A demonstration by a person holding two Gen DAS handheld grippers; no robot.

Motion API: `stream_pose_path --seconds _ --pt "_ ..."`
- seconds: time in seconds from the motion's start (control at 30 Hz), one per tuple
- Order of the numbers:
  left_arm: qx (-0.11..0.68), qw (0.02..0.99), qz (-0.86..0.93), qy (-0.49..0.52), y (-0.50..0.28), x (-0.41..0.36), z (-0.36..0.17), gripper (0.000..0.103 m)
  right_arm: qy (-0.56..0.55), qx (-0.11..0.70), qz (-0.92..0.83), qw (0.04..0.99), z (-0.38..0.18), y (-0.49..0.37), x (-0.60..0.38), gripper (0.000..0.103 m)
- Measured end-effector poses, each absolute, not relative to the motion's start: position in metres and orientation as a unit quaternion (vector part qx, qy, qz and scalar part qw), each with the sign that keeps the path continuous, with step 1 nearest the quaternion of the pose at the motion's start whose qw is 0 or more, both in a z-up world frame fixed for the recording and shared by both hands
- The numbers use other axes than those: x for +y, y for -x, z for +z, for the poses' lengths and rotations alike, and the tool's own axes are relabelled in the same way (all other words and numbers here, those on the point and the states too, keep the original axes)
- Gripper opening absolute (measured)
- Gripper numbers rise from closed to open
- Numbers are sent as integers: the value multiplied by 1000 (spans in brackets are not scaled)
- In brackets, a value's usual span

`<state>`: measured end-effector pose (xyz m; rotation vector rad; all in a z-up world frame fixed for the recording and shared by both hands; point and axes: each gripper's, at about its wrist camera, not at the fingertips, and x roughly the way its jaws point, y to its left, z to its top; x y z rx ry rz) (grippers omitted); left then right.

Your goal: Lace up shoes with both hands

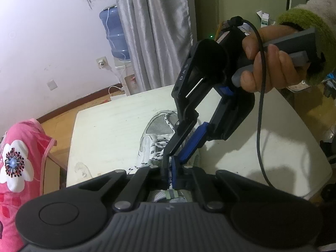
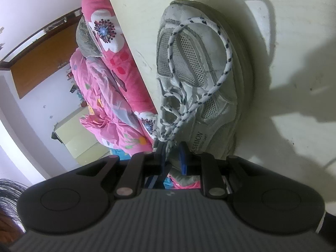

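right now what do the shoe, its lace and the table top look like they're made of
Shoe: white synthetic leather, scuffed and a little glossy, with grey mesh panels showing a fine grid of holes.
Lace: round braided cord, white with dark flecks; the weave is visible, likely cotton or polyester.
Table top: pale cream, matte, faintly grained and marked; painted wood or laminate, I can't tell which.

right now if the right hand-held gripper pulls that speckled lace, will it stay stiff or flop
Probably flop: the lace already droops in a loose loop over the shoe. Its braided weave looks grippy, so slipping seems unlikely. The shoe may slide on the smooth table.
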<state>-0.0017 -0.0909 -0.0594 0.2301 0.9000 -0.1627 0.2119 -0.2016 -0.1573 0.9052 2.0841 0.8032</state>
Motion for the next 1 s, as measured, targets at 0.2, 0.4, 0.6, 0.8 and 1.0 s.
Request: stream_pose_path --seconds 0.2,0.4,0.6,0.8,1.0 --pt "438 892 -72 -85 10 -88 -52 1 -351 805 307 367 -157 -213 -211 14" --pt "445 891 -57 -62 21 -80 -39 1 -354 805 292 377 -158 -212 -224 14" --pt "457 889 -23 -15 39 -69 -26 1 -348 793 285 412 -145 -219 -241 14" --pt "481 875 24 36 68 -62 -16 1 -293 729 327 525 -106 -261 -242 14" --pt "512 851 72 90 101 -62 -5 1 -228 694 373 572 -93 -282 -212 14"
